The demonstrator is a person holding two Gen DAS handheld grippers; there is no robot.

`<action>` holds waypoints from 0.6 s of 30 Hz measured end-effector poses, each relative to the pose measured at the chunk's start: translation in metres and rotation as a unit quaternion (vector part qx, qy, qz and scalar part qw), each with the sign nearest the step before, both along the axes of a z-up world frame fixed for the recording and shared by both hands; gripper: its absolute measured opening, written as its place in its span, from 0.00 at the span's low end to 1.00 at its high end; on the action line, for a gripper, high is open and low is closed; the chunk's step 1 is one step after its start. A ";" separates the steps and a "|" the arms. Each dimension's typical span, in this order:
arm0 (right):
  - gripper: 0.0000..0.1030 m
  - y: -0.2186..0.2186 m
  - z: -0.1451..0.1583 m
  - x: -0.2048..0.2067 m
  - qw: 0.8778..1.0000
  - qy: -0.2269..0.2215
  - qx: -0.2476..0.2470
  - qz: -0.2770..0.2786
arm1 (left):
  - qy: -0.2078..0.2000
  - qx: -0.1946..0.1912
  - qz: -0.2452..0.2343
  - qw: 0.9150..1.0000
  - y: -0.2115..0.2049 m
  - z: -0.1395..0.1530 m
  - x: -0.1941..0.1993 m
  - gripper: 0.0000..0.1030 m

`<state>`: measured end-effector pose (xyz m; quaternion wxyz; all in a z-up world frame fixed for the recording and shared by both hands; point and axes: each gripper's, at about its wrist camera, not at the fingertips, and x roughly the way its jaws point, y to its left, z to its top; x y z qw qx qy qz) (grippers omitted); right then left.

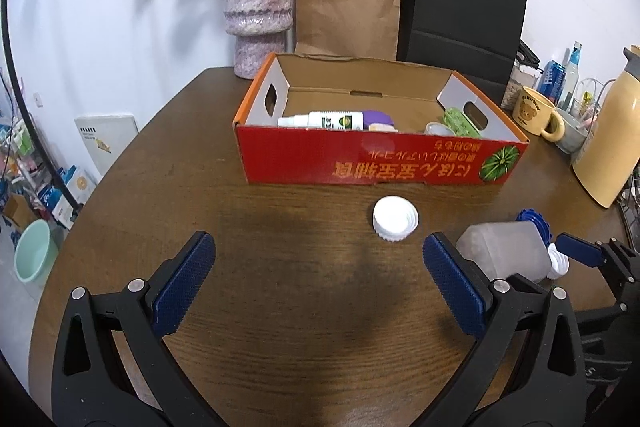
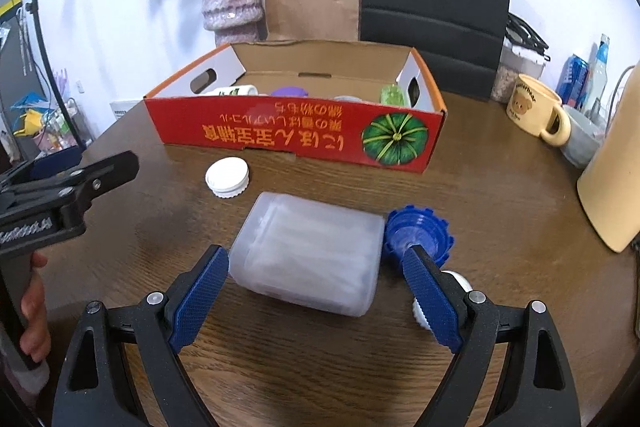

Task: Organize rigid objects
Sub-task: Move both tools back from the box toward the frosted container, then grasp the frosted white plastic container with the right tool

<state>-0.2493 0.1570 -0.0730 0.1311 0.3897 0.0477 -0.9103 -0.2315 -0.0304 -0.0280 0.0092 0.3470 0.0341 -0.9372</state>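
Note:
A red cardboard box point(image 1: 360, 163) stands open on the brown table and holds a white bottle point(image 1: 324, 120), a purple item and green items. In front of it lie a white cap point(image 1: 395, 218), a frosted plastic container point(image 2: 308, 251) on its side, a blue cap point(image 2: 420, 231) and a second white cap point(image 2: 456, 283). My right gripper point(image 2: 316, 257) is open, its blue pads either side of the container's near end and not squeezing it. My left gripper point(image 1: 320, 267) is open over bare table, a little short of the first white cap.
Behind the box stand a purple vase point(image 1: 256, 11) of dried flowers, a brown paper bag point(image 1: 344, 3) and a black bag point(image 1: 460, 7). A yellow bear mug point(image 1: 536, 111), a cream jug point(image 1: 608, 143) and cans crowd the right edge. A hand point(image 2: 32, 307) holds the left tool.

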 end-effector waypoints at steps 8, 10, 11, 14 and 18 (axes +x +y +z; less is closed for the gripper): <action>0.90 -0.008 -0.006 -0.009 1.000 -0.020 -0.004 -0.024 | -0.009 0.002 0.002 1.000 -0.007 -0.005 -0.001 1.00; 0.90 -0.010 -0.006 -0.011 0.999 -0.021 -0.005 -0.029 | -0.013 0.004 0.007 1.000 -0.010 -0.007 -0.003 1.00; 0.90 -0.011 -0.006 -0.013 0.999 -0.022 -0.006 -0.032 | -0.015 0.006 0.009 1.000 -0.012 -0.007 -0.003 1.00; 0.90 -0.015 -0.007 -0.017 0.999 -0.026 -0.005 -0.038 | -0.016 0.008 0.013 1.000 -0.016 -0.008 -0.004 1.00; 0.90 -0.019 -0.007 -0.020 0.999 -0.024 -0.005 -0.045 | -0.017 0.011 0.017 1.000 -0.018 -0.008 -0.004 1.00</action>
